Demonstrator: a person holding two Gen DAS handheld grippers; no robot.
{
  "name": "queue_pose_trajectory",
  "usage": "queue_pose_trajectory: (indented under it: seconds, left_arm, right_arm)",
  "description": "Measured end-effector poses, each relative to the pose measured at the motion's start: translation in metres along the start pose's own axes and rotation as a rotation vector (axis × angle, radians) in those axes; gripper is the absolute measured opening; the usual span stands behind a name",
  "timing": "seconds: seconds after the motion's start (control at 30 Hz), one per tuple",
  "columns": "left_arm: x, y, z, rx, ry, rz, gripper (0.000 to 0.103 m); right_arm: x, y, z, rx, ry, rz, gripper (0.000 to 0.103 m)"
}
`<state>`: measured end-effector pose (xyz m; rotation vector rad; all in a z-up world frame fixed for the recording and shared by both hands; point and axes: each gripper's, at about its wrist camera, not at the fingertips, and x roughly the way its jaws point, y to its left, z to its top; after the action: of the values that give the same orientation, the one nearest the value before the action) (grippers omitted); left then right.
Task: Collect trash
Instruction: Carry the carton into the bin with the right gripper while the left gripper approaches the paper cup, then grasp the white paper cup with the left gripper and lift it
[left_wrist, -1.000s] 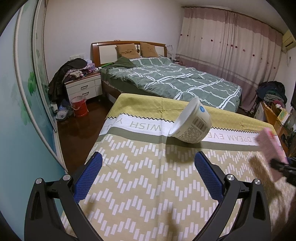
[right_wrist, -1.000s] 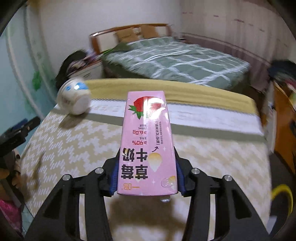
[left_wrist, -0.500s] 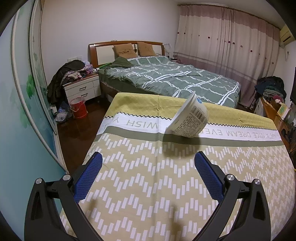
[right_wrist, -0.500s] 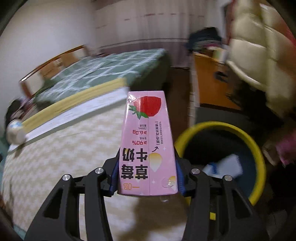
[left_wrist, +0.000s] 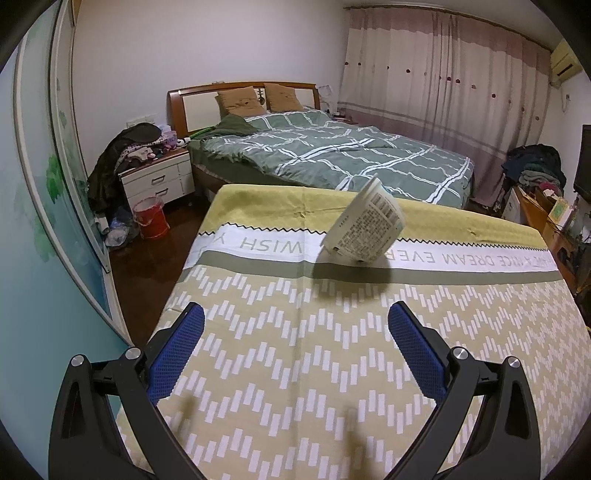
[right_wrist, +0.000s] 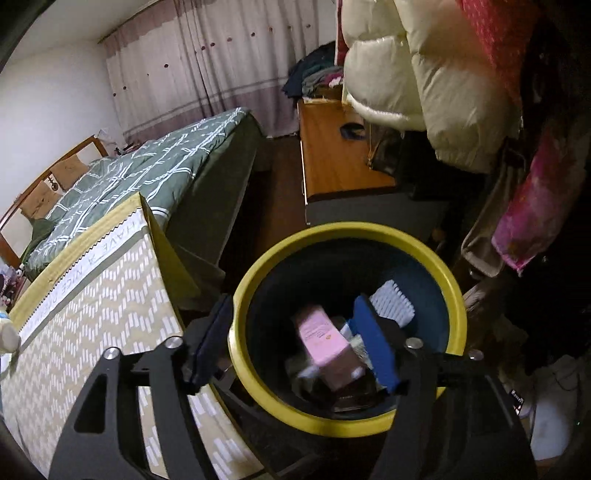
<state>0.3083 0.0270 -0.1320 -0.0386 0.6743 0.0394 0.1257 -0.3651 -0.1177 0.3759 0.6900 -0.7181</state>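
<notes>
Blue-padded, your left hand-held gripper (left_wrist: 295, 343) is gaping empty toward the tipped white cup (left_wrist: 364, 230) on the bed cover (left_wrist: 258, 369), while your right hand-held gripper (right_wrist: 295, 343) is hovering spread over the yellow-rimmed bin (right_wrist: 456, 295), pink carton (right_wrist: 327, 341) lying inside.

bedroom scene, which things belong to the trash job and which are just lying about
Job:
white paper cup tipped on the patterned cloth
pink milk carton inside the bin
yellow-rimmed dark bin
open right gripper
open left gripper

Lying about:
red bucket
white puffy jacket
green checked duvet
</notes>
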Motion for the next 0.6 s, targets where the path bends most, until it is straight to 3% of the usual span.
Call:
queue_pose_trajectory:
  seconds: [0.27,0.4,0.6]
  left_arm:
    - [0.007,-0.015,0.014,0.015,0.045,-0.061,0.098]
    - [0.017,-0.032,0.038,0.050,0.047,-0.105,0.098]
    - [0.058,-0.058,0.086,0.129,0.051,-0.079,0.098]
  right_arm:
    - [-0.004,0.008,-0.001,-0.033,-0.017,-0.002,0.067]
    - [-0.005,0.007,-0.001,-0.031,-0.013,0.010,0.067]
    - [-0.004,0.008,-0.002,-0.027,-0.004,0.027,0.067]
